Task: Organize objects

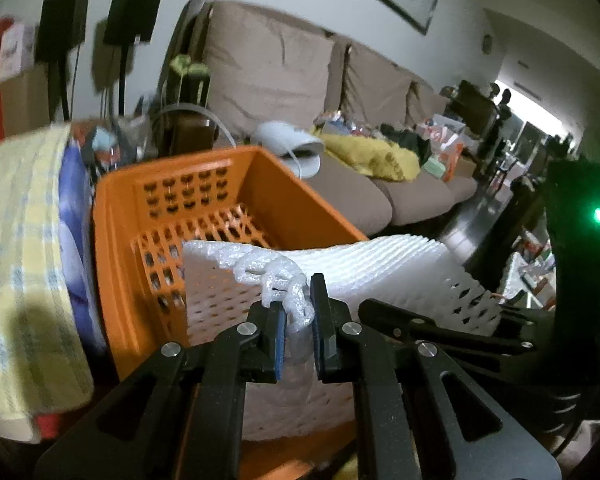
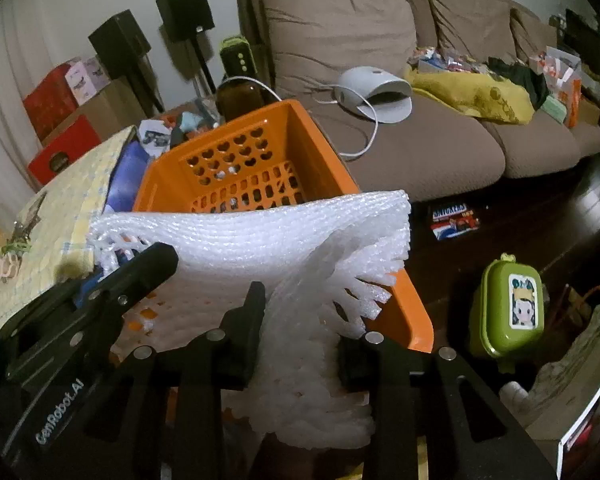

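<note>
Both grippers pointed forward and downward toward an orange basket (image 2: 228,176), each one clamped on the same sheet of white foam netting (image 2: 284,240).

The left gripper (image 1: 298,312) had its jaws drawn nearly together, and a twisted, bunched corner of the netting was pinched between its blue pads (image 1: 281,340). From that pinch the sheet spread up and to the right, draped across the near rim of the basket. In the left wrist view the other gripper's black fingers reached in from the right, along the lower edge of the sheet.

The right gripper (image 2: 300,344) held a thicker gathered fold of the netting, its jaws standing a little apart with the foam packed between them. In that view the left gripper came in from the lower left, its finger lying against the sheet's left side.

The netting hung over the basket's near end, partly hiding its perforated floor; the far part of the basket was empty. A box with a yellow checked cover (image 2: 60,216) stood just beside the basket's left wall. Behind lay a brown sofa (image 2: 380,80) with a white device (image 2: 376,92) and a yellow cloth (image 2: 472,92) on its seat. A green lidded box (image 2: 508,312) stood on the dark floor to the right of the basket.
</note>
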